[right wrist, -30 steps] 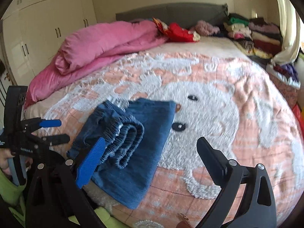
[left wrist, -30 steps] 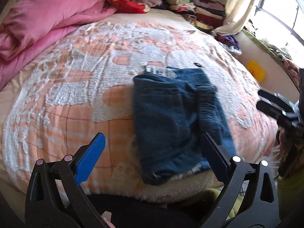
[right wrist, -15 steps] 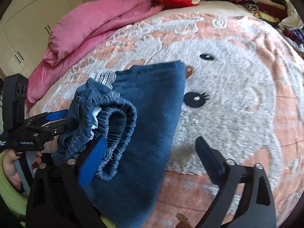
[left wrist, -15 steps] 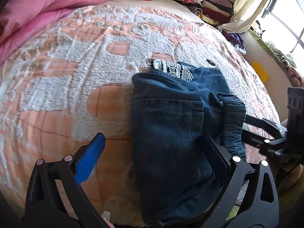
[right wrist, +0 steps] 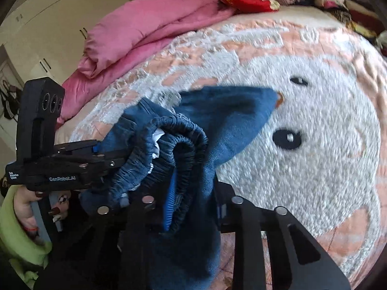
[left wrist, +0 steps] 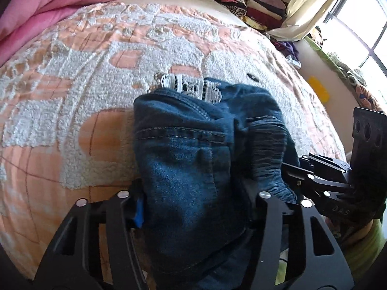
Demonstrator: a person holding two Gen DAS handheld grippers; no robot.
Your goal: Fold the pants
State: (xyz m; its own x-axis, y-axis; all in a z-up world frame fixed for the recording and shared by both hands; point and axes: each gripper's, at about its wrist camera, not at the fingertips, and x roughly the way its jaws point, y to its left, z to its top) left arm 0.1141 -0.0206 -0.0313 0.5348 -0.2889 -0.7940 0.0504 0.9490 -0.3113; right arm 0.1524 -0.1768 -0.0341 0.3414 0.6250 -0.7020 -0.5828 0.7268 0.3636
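The folded blue denim pants (left wrist: 193, 164) lie near the bed's front edge, lace trim at their far end. My left gripper (left wrist: 193, 205) is shut on the near end of the pants. In the right wrist view, my right gripper (right wrist: 193, 207) is shut on the pants (right wrist: 217, 125) beside the bunched elastic waistband (right wrist: 174, 149). The right gripper also shows at the right of the left wrist view (left wrist: 321, 178), and the left gripper at the left of the right wrist view (right wrist: 101, 157), both closed on the same bundle. The fingertips are buried in cloth.
The bed has a peach and white fleece blanket (left wrist: 96, 84) with a bear face (right wrist: 302, 120). A pink duvet (right wrist: 150, 31) lies at the head. Stacked folded clothes (left wrist: 241, 0) sit at the far right. Wardrobe doors (right wrist: 60, 12) stand to the left.
Both grippers moved in from open, hovering positions and closed on the near end of the pants. The bundle now looks gathered and partly raised off the blanket.
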